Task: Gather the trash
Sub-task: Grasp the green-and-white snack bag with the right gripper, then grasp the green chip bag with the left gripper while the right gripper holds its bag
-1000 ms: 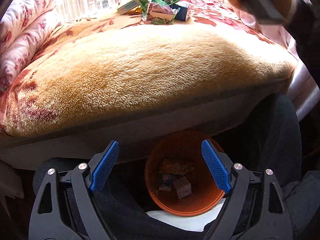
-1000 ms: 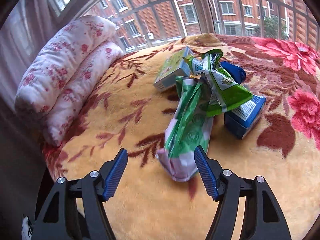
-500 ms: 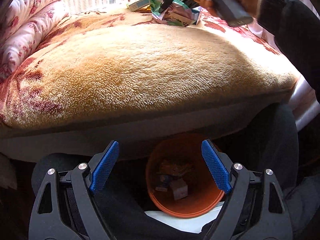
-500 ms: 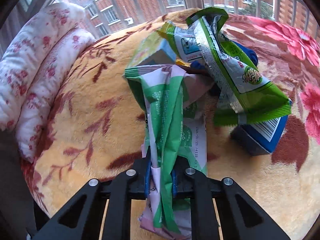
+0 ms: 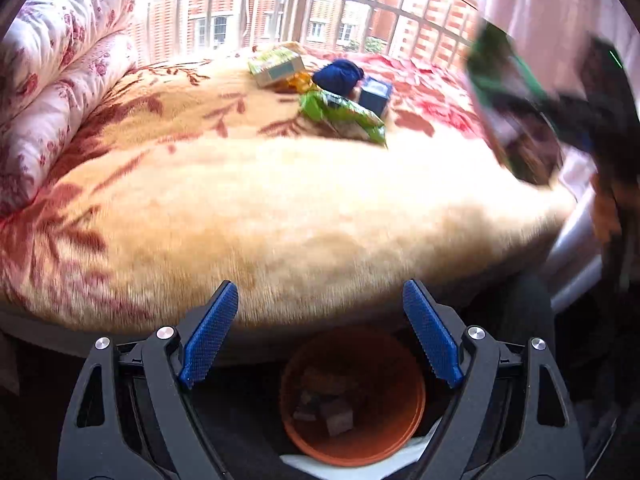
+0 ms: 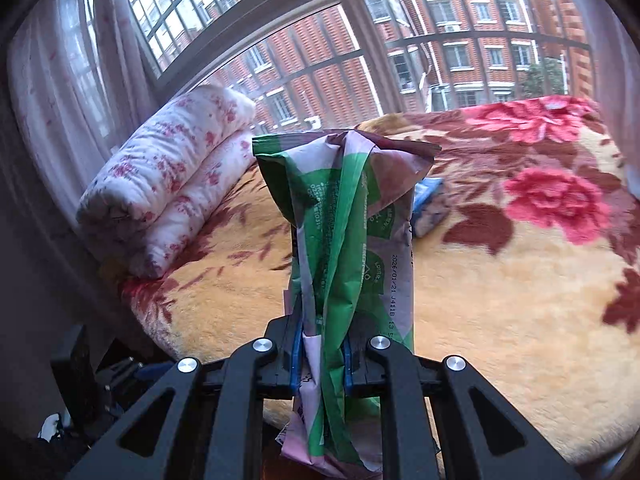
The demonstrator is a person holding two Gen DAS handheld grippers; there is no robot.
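Observation:
My right gripper (image 6: 320,356) is shut on a green and pink wrapper (image 6: 348,220) and holds it upright above the bed; it shows blurred at the right in the left wrist view (image 5: 516,100). My left gripper (image 5: 320,336) is open and empty above an orange bin (image 5: 352,396) on the floor, which holds several scraps. On the blanket lie a green snack bag (image 5: 344,114), a green box (image 5: 276,65), a dark blue box (image 5: 375,94) and a blue ball-like object (image 5: 338,74).
The bed carries a yellow blanket with red flowers (image 5: 240,200). A folded floral quilt (image 5: 52,80) lies at the left, also in the right wrist view (image 6: 172,172). Windows stand behind the bed. Dark-clothed legs flank the bin.
My right gripper closed on the green and pink wrapper, lifted it off the pile and carried it back toward the bed's near right edge. My left gripper tilted up, staying open.

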